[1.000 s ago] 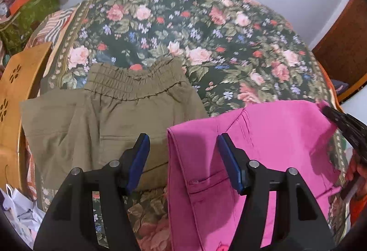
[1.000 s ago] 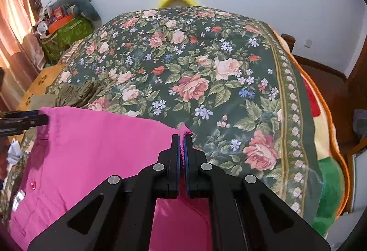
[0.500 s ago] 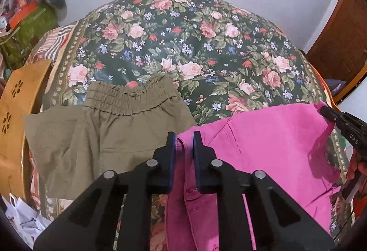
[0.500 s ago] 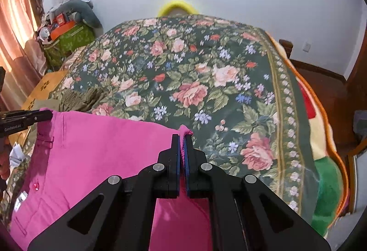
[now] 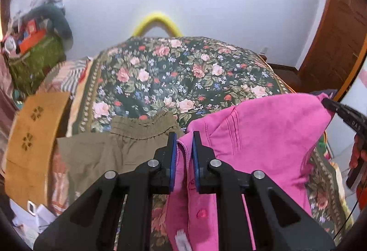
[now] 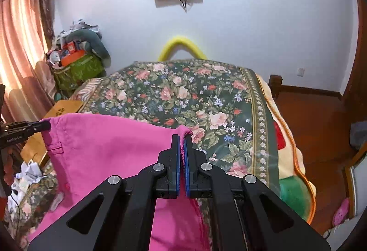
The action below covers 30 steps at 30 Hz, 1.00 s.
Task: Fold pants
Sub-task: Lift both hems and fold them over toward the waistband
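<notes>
Both tongs — left (image 5: 184, 136), right (image 6: 182, 138) — clamp the pink pants (image 5: 263, 136); one arm reads "GenRobot.AI".

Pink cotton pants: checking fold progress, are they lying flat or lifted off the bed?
Lifted: pink cotton pants hang stretched between left claw and right claw.

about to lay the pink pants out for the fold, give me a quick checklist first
1. Left gripper clamped on pink pants, jaws having just closed: ok.
2. Right gripper clamped on the other corner: ok.
3. Top edge taut between grippers: ok.
4. Pants fully off the floral bedspread: cannot tell.
5. Olive pants clear of the landing spot: not ok, close beside.
</notes>
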### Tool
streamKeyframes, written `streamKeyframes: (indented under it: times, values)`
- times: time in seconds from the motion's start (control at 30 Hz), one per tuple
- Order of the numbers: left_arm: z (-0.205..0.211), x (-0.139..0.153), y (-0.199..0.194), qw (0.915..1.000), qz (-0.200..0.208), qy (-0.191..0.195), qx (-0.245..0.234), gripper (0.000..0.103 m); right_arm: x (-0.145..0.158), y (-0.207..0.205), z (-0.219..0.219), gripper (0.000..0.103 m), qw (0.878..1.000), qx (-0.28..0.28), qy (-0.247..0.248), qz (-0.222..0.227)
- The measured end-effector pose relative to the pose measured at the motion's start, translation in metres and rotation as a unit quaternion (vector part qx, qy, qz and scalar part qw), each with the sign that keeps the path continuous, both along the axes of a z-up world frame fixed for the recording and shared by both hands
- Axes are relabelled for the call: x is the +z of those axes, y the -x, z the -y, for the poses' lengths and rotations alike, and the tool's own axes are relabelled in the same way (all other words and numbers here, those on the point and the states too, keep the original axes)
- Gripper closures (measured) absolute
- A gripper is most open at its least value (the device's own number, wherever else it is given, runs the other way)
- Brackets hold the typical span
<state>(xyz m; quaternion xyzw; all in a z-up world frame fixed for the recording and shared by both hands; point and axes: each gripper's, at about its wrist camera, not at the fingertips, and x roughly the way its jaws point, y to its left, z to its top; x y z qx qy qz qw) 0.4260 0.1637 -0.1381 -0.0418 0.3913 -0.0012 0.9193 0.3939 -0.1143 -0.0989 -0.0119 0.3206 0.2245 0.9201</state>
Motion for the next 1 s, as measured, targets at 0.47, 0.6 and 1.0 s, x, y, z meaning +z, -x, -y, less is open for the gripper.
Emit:
streamKeyframes:
  times: [0.47,0.6,1.0]
  values:
    - [0.029,0.008,0.109,0.9982,0.016,-0.05,-0.031,0.091,0.004,0.084,0.027,0.1,1.0,0.009,-0.02,-0.002]
    - [0.03,0.002,0.136,0.9985,0.011,-0.045,-0.03,0.091,-0.001,0.11,0.029,0.1,1.0,0.012,-0.02,-0.006]
    - [0.033,-0.037,0.201,0.9986,-0.024,-0.032,-0.034,0.091,-0.046,0.17,0.039,0.1,0.997,0.009,-0.039,-0.064]
